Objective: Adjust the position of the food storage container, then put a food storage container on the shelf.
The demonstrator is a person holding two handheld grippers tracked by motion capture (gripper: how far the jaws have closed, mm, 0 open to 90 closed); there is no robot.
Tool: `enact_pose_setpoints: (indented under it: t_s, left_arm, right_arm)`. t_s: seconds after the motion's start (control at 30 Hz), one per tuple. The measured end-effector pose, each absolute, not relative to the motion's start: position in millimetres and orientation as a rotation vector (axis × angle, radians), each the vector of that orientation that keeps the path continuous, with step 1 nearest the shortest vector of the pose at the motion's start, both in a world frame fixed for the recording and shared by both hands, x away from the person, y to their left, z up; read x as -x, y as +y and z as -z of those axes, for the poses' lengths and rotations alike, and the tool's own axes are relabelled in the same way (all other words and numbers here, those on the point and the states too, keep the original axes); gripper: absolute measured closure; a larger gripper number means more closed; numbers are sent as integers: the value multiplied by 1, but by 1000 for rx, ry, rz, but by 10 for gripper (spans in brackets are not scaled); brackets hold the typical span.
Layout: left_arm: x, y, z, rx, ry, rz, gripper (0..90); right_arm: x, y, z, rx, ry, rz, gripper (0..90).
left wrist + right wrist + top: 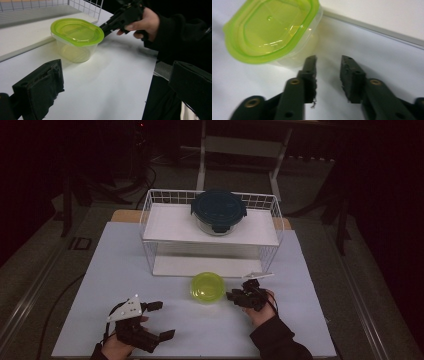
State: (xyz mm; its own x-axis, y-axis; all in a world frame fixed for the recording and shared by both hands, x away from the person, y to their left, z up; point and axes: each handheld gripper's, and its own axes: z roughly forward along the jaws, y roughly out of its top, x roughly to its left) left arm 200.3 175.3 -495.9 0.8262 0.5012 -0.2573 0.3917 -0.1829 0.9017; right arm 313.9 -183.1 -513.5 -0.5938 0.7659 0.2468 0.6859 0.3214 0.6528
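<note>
You've got one white table (125,270) in a dark room, with one white wire rack (150,215) at the far side. One round glass box (218,212) with a dark clip lid sits on its top shelf. One clear tub (207,287) with a lime lid stands near the rack. Your left gripper (159,320) has its jaws spread wide; the right gripper (231,295) sits just right of the tub, jaws apart and holding nothing.

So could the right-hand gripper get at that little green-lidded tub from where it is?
Probably yes: the right gripper sits beside the green-lidded tub, jaws apart, with bare table between them.
</note>
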Motion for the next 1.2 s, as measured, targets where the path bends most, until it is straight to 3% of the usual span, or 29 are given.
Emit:
enact_pose_setpoints:
  t_s: [0.33, 0.47, 0.77, 1.2]
  left_arm:
    - [-208, 170, 485, -1756, 702, -118, 0]
    - [-215, 168, 481, -1741, 749, -112, 0]
    - [-244, 165, 469, -1743, 884, -126, 0]
    - [-294, 136, 475, -1703, 1055, 115, 0]
  right_arm:
    - [-292, -198, 486, -1324, 2464, -1303, 193]
    - [-293, -199, 477, -1345, 2428, -1389, 142]
    - [-305, -198, 461, -1298, 2431, -1485, 148]
    - [-330, -187, 468, -1510, 2472, -1453, 141]
